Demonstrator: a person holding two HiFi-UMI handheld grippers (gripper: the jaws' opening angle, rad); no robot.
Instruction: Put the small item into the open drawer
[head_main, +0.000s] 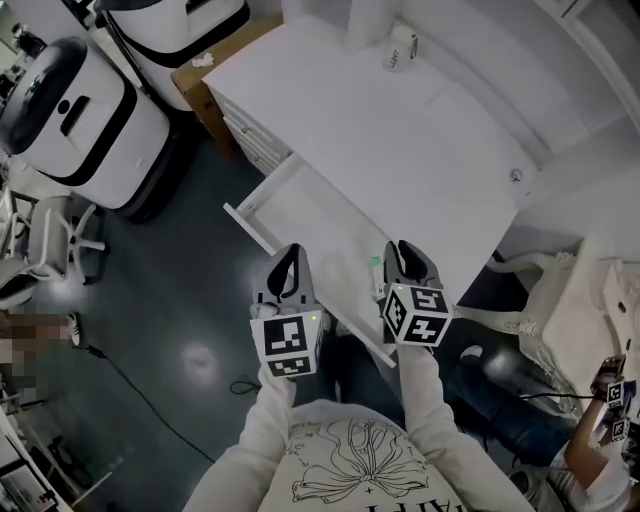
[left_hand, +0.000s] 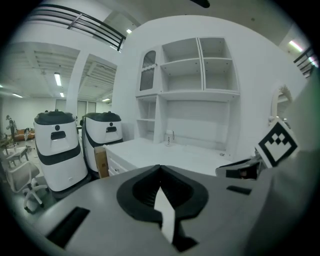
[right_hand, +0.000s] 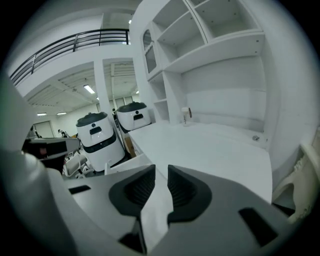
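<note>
White desk (head_main: 440, 150): far right, with a cup (head_main: 400, 48) at its far edge
Open drawer (head_main: 262, 190): pulled out toward near left
Small item (head_main: 375, 272): greenish, apparently inside drawer's right end, just left of right gripper
Left gripper (left_hand: 160, 169): jaws together, empty, over drawer front
Right gripper (right_hand: 161, 172): jaws narrowly apart, nothing between
Far left: white-and-black machines (head_main: 70, 120), cardboard box (head_main: 205, 90)

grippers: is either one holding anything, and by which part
Nothing is held. The left gripper is closed on nothing; the right gripper has its jaws slightly apart, only the white desk showing between them.
</note>
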